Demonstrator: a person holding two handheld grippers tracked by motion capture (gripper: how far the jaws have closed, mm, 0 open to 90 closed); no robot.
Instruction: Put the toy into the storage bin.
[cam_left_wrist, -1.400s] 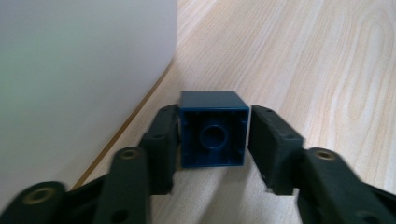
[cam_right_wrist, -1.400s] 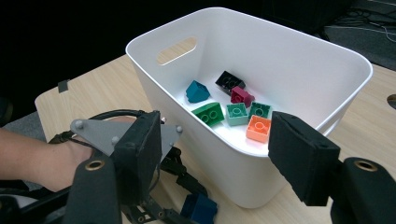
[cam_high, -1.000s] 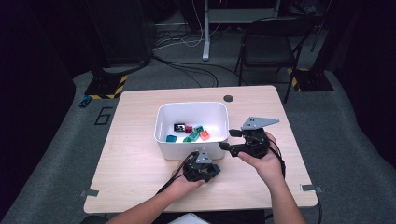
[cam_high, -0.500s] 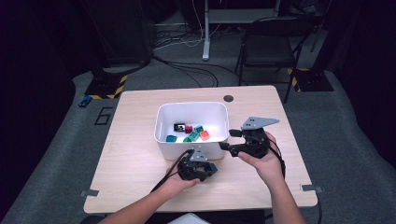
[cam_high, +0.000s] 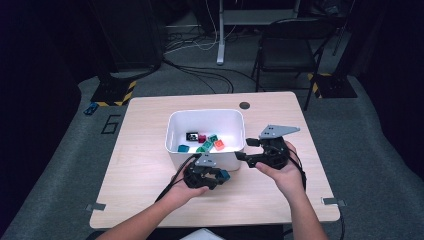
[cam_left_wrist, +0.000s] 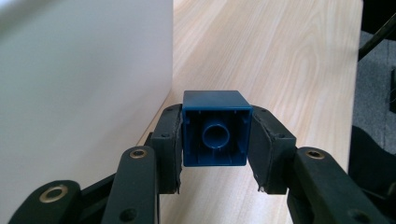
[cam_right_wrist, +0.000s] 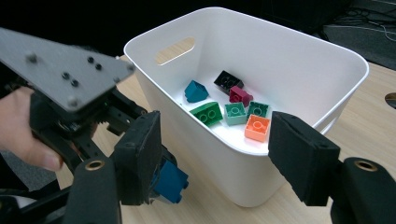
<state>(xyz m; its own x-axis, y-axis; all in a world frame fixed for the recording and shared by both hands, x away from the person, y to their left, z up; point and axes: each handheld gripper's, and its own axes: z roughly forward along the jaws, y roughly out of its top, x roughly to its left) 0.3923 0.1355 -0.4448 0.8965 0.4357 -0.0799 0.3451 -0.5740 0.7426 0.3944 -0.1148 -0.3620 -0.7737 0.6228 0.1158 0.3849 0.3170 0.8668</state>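
Note:
My left gripper (cam_high: 220, 176) is shut on a blue brick (cam_left_wrist: 215, 128), pads pressed on its two sides and its hollow underside facing the camera. It hangs just above the wooden table (cam_high: 140, 165), close to the near wall of the white bin (cam_high: 172, 145). In the right gripper view the blue brick (cam_right_wrist: 170, 181) shows beside the bin (cam_right_wrist: 289, 37). My right gripper (cam_right_wrist: 215, 154) stands open at the bin's near right corner with nothing between its pads. Inside lie black (cam_right_wrist: 227, 80), dark red (cam_right_wrist: 240, 95), green (cam_right_wrist: 208, 113), teal (cam_right_wrist: 236, 113) and orange (cam_right_wrist: 257, 127) bricks.
A dark round hole (cam_high: 244, 105) sits in the table behind the bin. Bare wood (cam_high: 135, 130) stretches to the left of the bin and along the front edge. A black chair (cam_high: 287, 50) and floor cables (cam_high: 200, 75) lie beyond the table.
The left gripper has risen a little with the blue brick and drifted slightly left along the bin's near wall. The right gripper has stayed where it was.

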